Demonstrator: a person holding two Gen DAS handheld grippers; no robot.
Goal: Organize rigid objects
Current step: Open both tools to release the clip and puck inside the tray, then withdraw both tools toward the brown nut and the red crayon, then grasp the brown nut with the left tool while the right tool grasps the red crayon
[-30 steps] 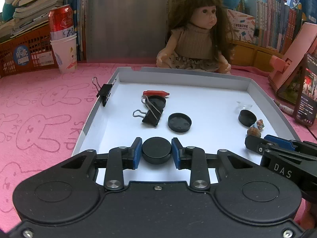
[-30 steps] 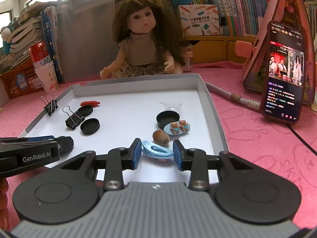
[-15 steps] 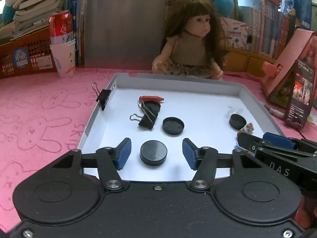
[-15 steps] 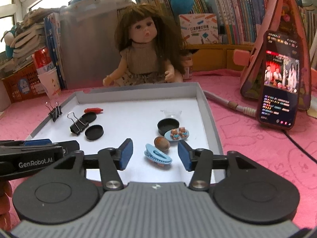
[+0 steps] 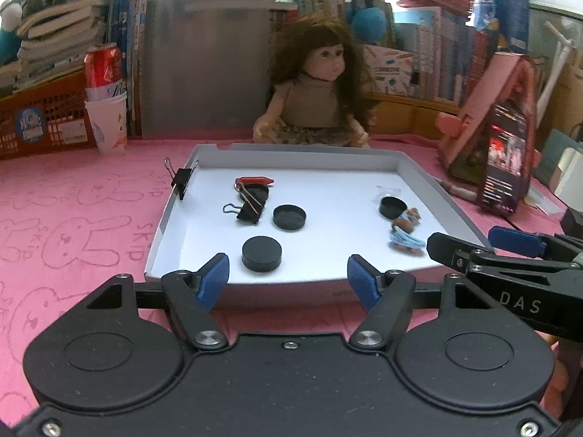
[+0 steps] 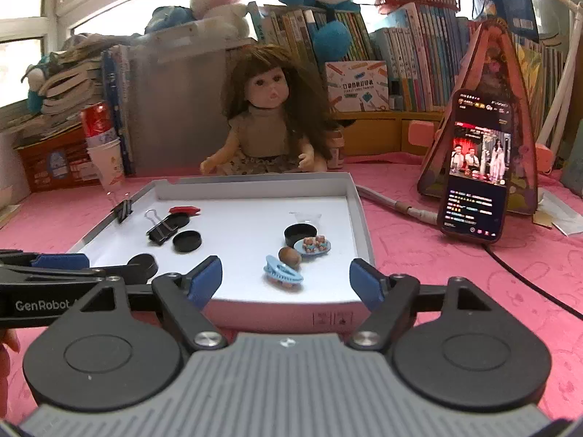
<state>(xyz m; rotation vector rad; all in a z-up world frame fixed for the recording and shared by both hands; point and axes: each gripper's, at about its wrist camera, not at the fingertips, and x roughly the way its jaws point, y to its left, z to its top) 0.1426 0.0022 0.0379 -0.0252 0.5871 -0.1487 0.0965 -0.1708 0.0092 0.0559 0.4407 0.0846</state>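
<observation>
A white tray (image 5: 171,215) (image 6: 359,215) lies on the pink cloth. On its left side lie black caps (image 5: 261,253) (image 5: 289,217), a binder clip (image 5: 247,208) (image 6: 160,228) and a red piece (image 5: 254,180); another clip (image 5: 181,182) grips the left rim. On the right lie a blue hair clip (image 6: 282,274) (image 5: 404,238), a brown nut (image 6: 289,256), a small plate of bears (image 6: 312,244) and a black cap (image 6: 300,233). My left gripper (image 5: 288,278) is open and empty before the tray's front edge. My right gripper (image 6: 286,278) is open and empty there too.
A doll (image 6: 269,123) sits behind the tray. A phone (image 6: 477,167) leans on a pink stand at the right, with a cable on the cloth. A red can in a paper cup (image 5: 105,102) and an orange basket stand at the back left. Books line the back.
Both grippers opened, letting go of the black cap and the blue hair clip, and pulled back from the tray. Both objects now rest on the tray floor.
</observation>
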